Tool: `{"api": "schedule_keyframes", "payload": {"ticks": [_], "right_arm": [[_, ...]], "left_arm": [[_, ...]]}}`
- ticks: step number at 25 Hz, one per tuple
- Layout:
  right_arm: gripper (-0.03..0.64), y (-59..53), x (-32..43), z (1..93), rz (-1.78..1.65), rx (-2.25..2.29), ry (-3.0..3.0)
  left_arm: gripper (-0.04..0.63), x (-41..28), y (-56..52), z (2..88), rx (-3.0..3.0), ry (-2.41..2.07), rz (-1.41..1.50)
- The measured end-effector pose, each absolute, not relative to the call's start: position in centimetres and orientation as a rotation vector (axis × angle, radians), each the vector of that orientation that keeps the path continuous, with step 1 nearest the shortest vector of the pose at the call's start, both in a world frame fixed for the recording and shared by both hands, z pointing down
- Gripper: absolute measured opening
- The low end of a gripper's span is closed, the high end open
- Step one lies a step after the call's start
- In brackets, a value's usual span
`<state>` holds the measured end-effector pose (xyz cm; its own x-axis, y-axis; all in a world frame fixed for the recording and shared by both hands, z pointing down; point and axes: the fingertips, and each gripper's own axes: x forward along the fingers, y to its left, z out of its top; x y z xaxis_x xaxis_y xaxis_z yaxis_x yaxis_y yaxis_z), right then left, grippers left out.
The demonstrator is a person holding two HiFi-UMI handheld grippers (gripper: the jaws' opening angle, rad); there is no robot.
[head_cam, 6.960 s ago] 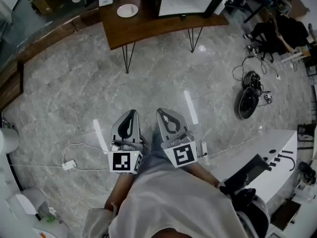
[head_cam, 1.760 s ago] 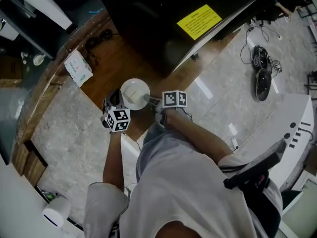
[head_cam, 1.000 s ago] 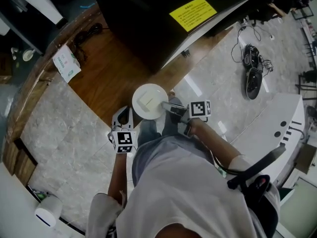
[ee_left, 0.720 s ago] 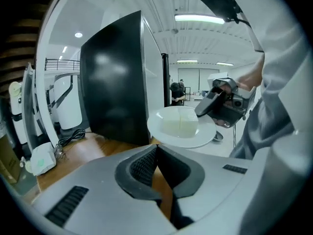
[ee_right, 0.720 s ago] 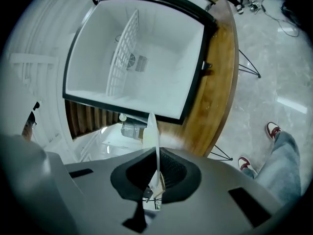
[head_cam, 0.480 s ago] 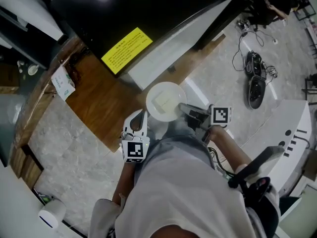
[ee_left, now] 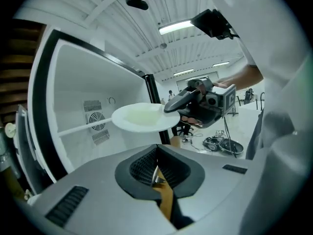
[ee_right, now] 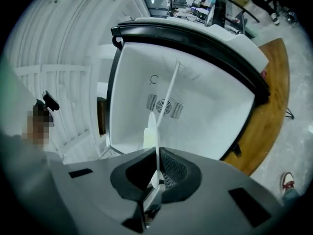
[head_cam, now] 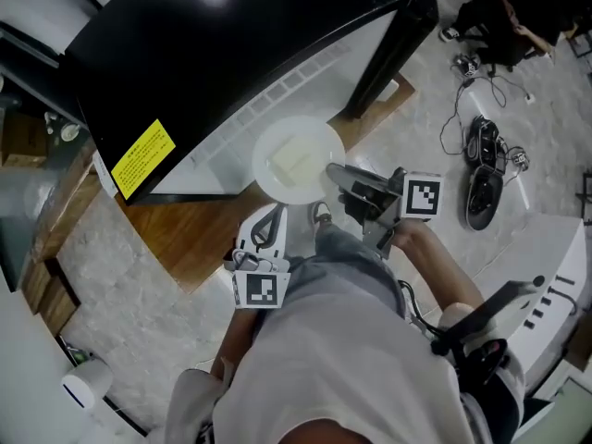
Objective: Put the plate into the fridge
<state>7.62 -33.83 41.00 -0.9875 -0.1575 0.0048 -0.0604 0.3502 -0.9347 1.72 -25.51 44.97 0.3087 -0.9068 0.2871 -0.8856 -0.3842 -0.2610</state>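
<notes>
A white plate hangs level in front of the open fridge's white inside. My right gripper is shut on the plate's near-right rim. In the right gripper view the plate shows edge-on between the jaws of that gripper, with the fridge's back wall and fan grille beyond. My left gripper is shut and holds nothing, just below and left of the plate. From the left gripper view, past my left gripper, I see the plate and my right gripper.
The fridge is black outside with a yellow label and stands on a wooden table. A thin shelf rail crosses its inside. Shoes and cables lie on the marble floor at right, next to a white machine.
The plate, held by the right gripper, has come off the table and moved up to the open fridge. The left gripper has followed close below it.
</notes>
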Motion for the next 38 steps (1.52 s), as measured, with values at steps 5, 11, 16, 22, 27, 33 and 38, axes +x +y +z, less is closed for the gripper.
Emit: {"api": "schedule_keyframes", "payload": {"ticks": [5, 11, 16, 22, 27, 33, 38], "right_arm": [[0.025, -37.2, 8.1, 37.0, -1.697, -0.01, 2.548], [0.025, -39.1, 5.9, 36.0, -1.749, -0.028, 2.518], [0.025, -40.2, 4.4, 36.5, -1.804, -0.103, 2.499], [0.025, -40.8, 3.4, 37.0, -1.874, -0.19, 2.472], [0.025, -41.2, 3.2, 37.1, -1.908, -0.227, 2.433], [0.025, -41.5, 2.8, 37.6, -1.955, -0.23, 2.389], [0.025, -41.6, 2.4, 37.5, -1.975, -0.208, 2.374]], "left_arm": [[0.018, 5.9, -29.4, 40.5, -2.319, 1.799, -0.551], [0.018, 6.7, -30.1, 37.6, -2.174, 1.905, -0.51], [0.018, 5.4, -31.0, 36.4, -2.1, 1.978, -0.484], [0.018, 4.6, -32.2, 35.1, -2.06, 2.006, -0.468], [0.018, 4.5, -32.9, 34.9, -2.011, 1.999, -0.501], [0.018, 4.3, -34.3, 35.7, -2.033, 2.033, -0.524], [0.018, 4.4, -35.0, 36.2, -2.049, 2.048, -0.525]]}}
